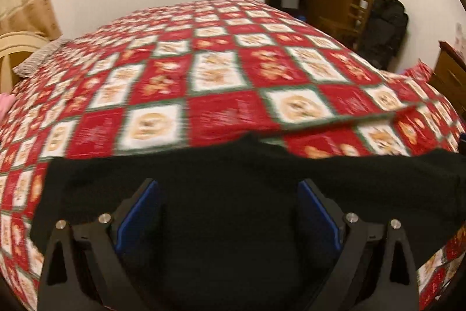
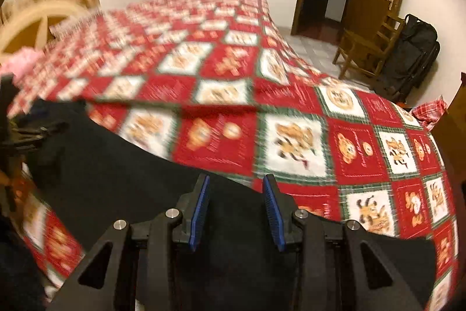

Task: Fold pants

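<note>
The black pants [image 1: 233, 179] lie flat across the near part of a bed under a red, white and green patchwork cover [image 1: 221, 72]. My left gripper [image 1: 228, 188] is open, its blue pads wide apart just above the black cloth, nothing between them. In the right wrist view the pants [image 2: 116, 179] run from the left edge to the lower right. My right gripper [image 2: 236, 185] is open above the pants' far edge, holding nothing. The other gripper [image 2: 17, 130] shows at the far left.
A fold in the bed cover [image 2: 180, 104] runs across the bed behind the pants. A wooden chair [image 2: 370, 45] and a black bag [image 2: 413, 54] stand by the open door on the right. A pink cloth [image 2: 23, 60] and the headboard [image 2: 38, 22] are on the left.
</note>
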### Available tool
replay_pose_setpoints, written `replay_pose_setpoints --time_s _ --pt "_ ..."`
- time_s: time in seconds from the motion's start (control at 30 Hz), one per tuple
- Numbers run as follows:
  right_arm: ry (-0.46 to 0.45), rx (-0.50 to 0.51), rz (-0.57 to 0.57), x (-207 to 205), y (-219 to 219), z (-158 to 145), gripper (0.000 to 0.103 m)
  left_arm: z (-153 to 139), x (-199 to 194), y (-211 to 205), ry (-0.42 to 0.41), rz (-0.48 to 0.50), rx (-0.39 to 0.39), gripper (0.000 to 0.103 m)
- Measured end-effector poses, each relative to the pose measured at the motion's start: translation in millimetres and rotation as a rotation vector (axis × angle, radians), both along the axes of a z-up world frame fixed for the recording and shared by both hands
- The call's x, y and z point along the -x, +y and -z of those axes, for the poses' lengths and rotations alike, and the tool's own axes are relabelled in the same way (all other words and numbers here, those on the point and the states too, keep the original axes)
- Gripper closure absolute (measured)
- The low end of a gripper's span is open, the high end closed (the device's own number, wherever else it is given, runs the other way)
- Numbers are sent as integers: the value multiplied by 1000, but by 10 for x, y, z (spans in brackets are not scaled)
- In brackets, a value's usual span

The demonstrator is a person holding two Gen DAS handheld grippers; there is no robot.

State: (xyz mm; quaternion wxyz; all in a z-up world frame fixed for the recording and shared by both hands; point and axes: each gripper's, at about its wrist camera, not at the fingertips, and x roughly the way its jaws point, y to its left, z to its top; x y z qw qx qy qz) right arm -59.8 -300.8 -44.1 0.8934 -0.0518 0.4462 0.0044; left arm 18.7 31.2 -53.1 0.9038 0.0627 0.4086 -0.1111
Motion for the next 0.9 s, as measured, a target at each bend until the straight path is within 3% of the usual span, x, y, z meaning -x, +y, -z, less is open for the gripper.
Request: replay_pose_setpoints --time_s 0.07,0.2,0.27,0.4,0.53,0.7,0.9 --pt "29 -4 -11 -58 7 81 64 74 33 -176 5 27 -10 5" --pt "20 -32 18 15 -42 80 83 187 106 -344 27 50 -39 5" --pt "-2 -31 78 47 -88 81 85 213 134 -328 17 47 -40 4" --pt "-47 -58 171 -38 -153 82 85 253 124 -254 35 15 2 0" --pt "-72 -125 198 -34 -257 35 85 273 156 -288 11 32 -32 0" --pt "-208 -187 264 431 -397 -292 77 259 129 -269 30 36 -22 0" --pt "-77 -149 365 758 -661 -42 77 114 213 -287 37 62 -9 0"
